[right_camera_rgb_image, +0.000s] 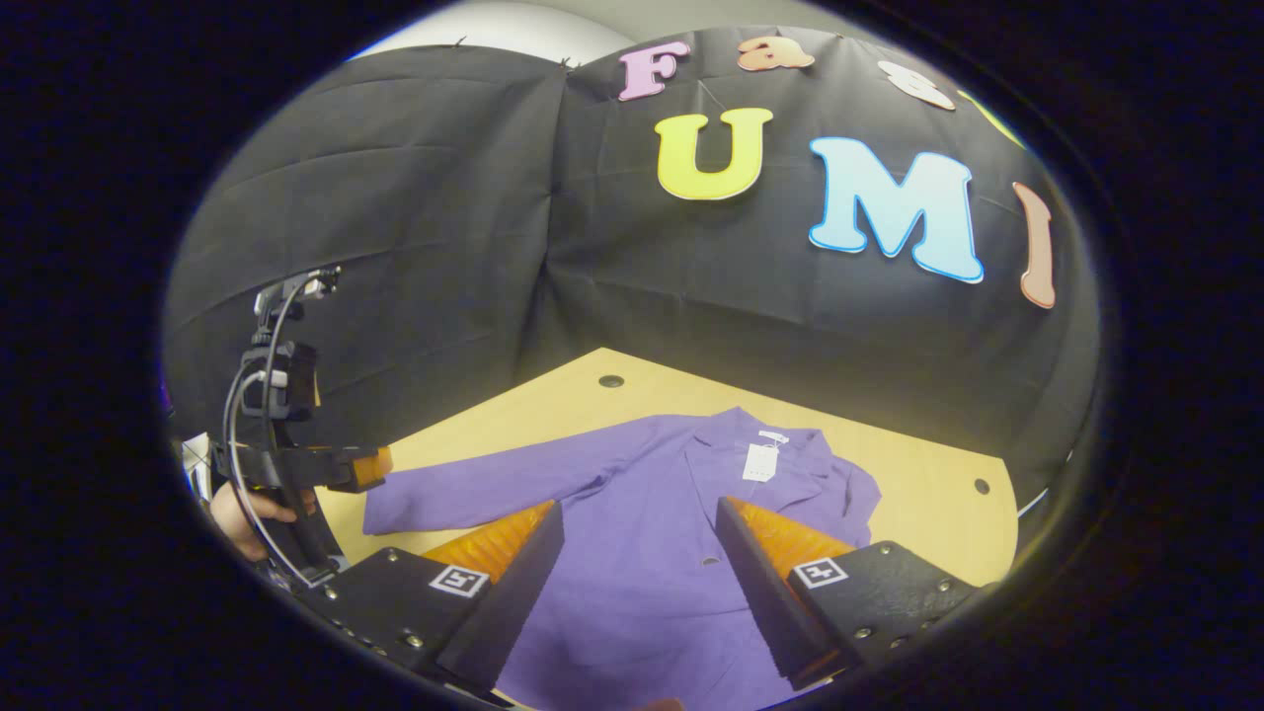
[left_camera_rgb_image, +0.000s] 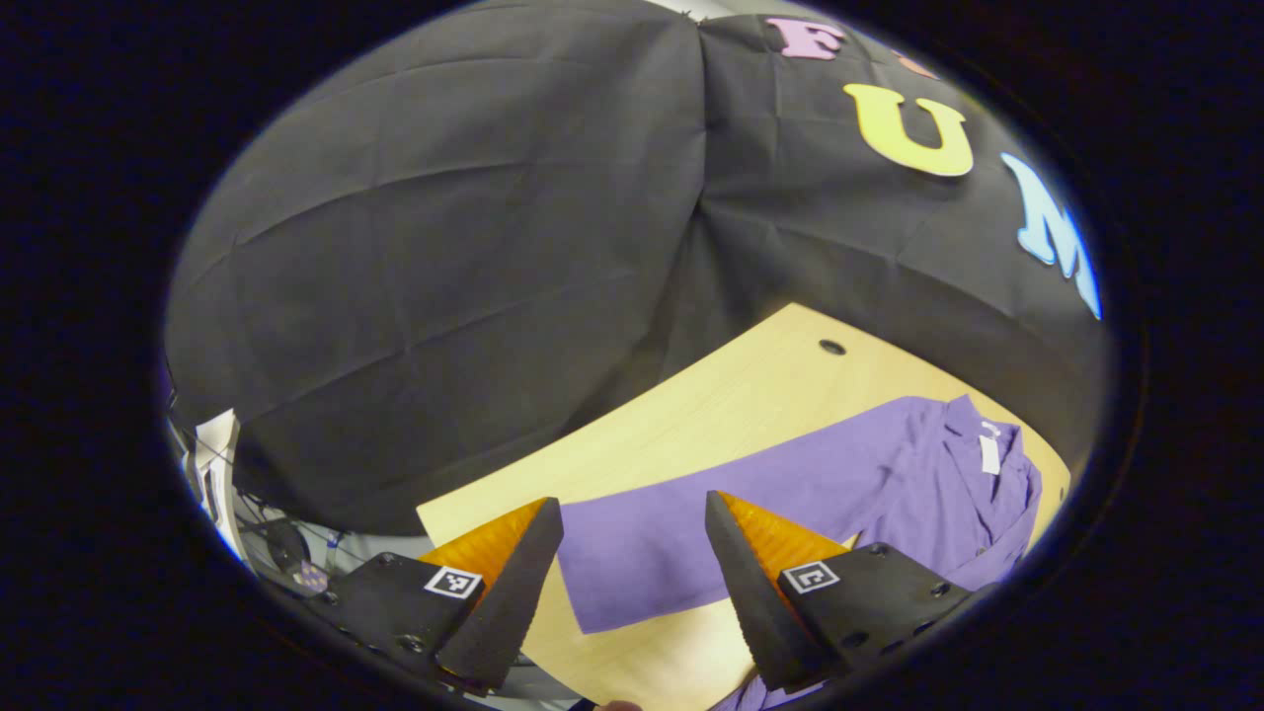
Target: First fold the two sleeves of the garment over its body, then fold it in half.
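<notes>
The left claw (left_camera_rgb_image: 632, 568) hung open above one outstretched sleeve (left_camera_rgb_image: 711, 533). The right claw (right_camera_rgb_image: 637, 573) gaped over the body of the single purple garment (right_camera_rgb_image: 642, 513), spread flat on the wooden surface (right_camera_rgb_image: 918, 494), one white tag (right_camera_rgb_image: 760, 461) at its collar.

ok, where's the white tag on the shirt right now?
The white tag hangs at the collar of the purple shirt, mid-frame in the right gripper view, above the open right gripper.

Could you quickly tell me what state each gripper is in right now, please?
Left gripper: open, holding nothing, above the purple garment's sleeve.
Right gripper: open, holding nothing, over the garment's body.
</notes>
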Available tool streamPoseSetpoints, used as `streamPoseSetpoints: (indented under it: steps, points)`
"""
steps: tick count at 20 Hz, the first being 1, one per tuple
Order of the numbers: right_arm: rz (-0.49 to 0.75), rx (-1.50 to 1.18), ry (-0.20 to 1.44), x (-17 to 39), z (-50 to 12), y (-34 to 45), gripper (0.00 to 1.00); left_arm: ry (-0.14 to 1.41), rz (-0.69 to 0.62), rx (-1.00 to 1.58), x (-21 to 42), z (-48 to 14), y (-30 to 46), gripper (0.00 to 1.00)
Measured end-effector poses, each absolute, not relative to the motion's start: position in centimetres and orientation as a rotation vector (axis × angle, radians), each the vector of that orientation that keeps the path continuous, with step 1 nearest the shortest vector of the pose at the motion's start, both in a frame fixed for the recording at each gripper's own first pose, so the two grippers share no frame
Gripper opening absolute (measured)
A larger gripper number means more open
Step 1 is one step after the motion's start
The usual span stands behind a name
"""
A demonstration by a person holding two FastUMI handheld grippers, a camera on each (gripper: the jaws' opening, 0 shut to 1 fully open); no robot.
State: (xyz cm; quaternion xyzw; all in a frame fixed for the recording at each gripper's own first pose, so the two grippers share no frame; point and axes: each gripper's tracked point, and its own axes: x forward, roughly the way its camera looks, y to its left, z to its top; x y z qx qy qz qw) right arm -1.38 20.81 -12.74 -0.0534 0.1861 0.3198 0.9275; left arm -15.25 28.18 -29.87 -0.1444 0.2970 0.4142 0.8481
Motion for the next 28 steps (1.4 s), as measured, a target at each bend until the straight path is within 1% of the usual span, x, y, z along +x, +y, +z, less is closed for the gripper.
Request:
streamPoseSetpoints:
  steps: [6, 9, 16, 20, 21, 24, 25, 28]
  points:
    - [0.646, -0.133, 0.393, -1.7, -12.9, 20.0, 0.96, 0.713, 0.965, -0.418, -16.5, -34.0, 30.1, 0.95]
    - [0.638, -0.131, 0.406, -1.7, -13.0, 19.7, 0.96, 0.763, 0.963, -0.469, -16.4, -36.5, 30.2, 0.95]
    - [0.608, -0.113, 0.446, -1.6, -13.9, 18.9, 0.96, 0.838, 0.967, -0.435, -16.0, -39.9, 30.4, 0.95]
    - [0.600, -0.090, 0.468, -1.8, -14.3, 18.9, 0.96, 0.827, 0.930, -0.381, -15.1, -40.0, 30.0, 0.95]
    - [0.599, -0.088, 0.471, -1.9, -14.3, 18.9, 0.96, 0.821, 0.929, -0.381, -14.9, -40.0, 30.0, 0.89]
    - [0.597, -0.083, 0.473, -1.9, -14.5, 18.9, 0.96, 0.810, 0.915, -0.368, -14.6, -40.0, 30.1, 0.82]
    - [0.595, -0.079, 0.476, -2.0, -14.6, 18.8, 0.96, 0.804, 0.902, -0.356, -14.2, -40.0, 29.9, 0.75]
    - [0.584, -0.055, 0.483, -2.1, -14.9, 18.6, 0.96, 0.790, 0.853, -0.307, -12.5, -40.2, 29.1, 0.41]
